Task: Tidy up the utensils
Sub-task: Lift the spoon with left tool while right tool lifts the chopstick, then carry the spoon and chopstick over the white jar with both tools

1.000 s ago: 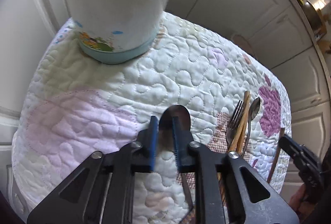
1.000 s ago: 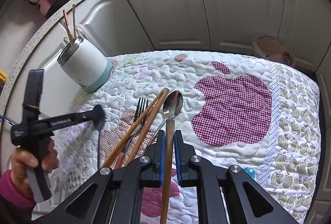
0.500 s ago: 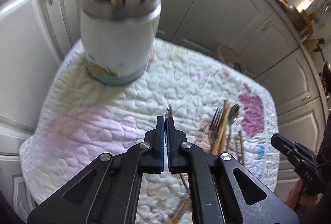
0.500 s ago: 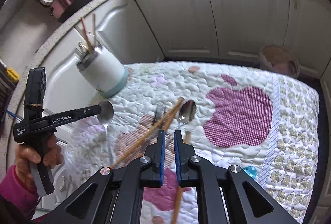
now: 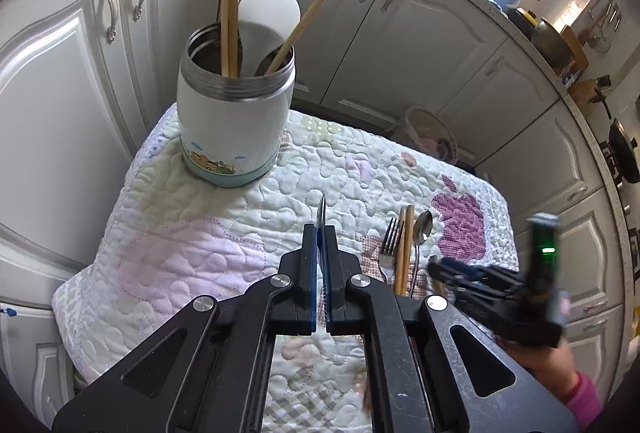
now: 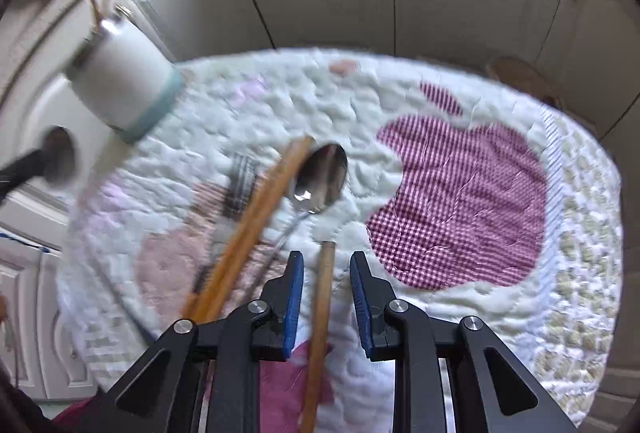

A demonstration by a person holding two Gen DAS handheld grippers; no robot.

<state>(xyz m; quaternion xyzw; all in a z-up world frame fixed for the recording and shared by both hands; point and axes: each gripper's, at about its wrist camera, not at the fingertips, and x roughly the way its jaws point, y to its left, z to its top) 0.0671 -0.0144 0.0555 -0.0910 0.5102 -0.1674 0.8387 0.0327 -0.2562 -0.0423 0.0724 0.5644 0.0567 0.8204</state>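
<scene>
Room: a kitchen; white panelled cupboard doors (image 5: 436, 45) stand behind the far edge and along both sides, under a speckled worktop carrying pots.

Surface: covered by a quilted cloth (image 5: 208, 257) with a checked purple apple patch (image 6: 460, 201) toward its right edge.

Jar (image 5: 236, 121): white, metal-rimmed, upright at the far left corner, already holding chopsticks and a white spoon. It lies ahead of the left claw and a little to its left, and well apart from the right claw, so the left hand is plainly the nearer.

Left claw (image 5: 320, 245): closed on a metal spoon (image 5: 321, 211), seen edge-on, its long axis pointing forward toward the jar; a drop into the jar looks like the coming move.

Right claw (image 6: 326, 273): jaws opening, a wooden stick (image 6: 322, 317) running lengthwise between them, the pads clear of it.

Loose pile near the middle of the surface: a pair of chopsticks (image 6: 256, 225), a fork (image 5: 389, 245) and a second spoon (image 6: 320, 179), lying roughly parallel, heads toward the far edge.
</scene>
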